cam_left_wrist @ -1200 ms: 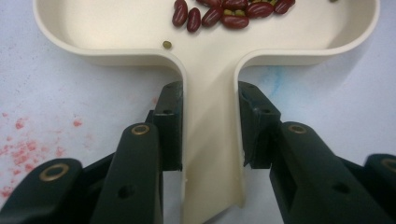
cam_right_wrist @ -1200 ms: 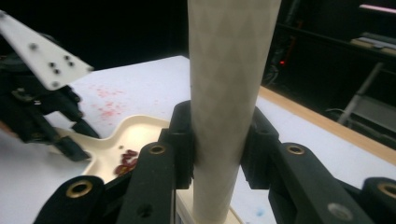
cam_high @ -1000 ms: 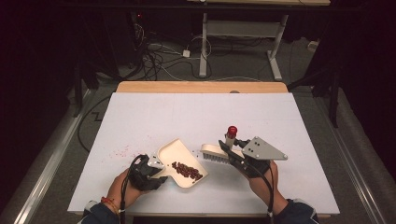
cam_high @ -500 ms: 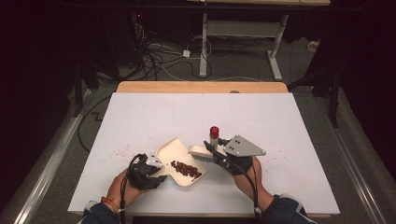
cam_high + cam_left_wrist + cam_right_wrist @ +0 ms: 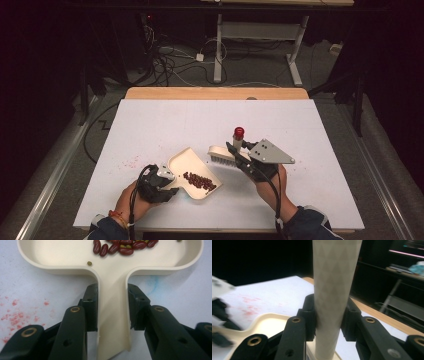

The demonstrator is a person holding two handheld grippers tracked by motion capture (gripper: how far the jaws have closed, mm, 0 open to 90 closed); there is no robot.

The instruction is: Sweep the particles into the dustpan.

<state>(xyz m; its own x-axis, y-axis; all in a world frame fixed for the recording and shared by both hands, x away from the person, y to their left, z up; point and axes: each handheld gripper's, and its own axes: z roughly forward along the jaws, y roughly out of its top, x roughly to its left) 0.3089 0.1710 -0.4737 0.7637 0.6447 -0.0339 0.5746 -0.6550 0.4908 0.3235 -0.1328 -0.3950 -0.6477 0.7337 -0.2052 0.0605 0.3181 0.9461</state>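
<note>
The cream dustpan (image 5: 192, 172) lies flat near the front edge of the white table (image 5: 165, 120), red beans (image 5: 200, 181) piled in its tray. The left gripper (image 5: 112, 307) pinches the dustpan's handle between both jaws, the left hand (image 5: 131, 199) low behind it. Just right of the pan, the right gripper (image 5: 328, 315) is clamped on the handle of a small brush (image 5: 227, 152), whose red-tipped handle stands upright and bristles point down beside the pan's rim. The table's far half is open, with faint red stains (image 5: 131, 161) left of the pan
</note>
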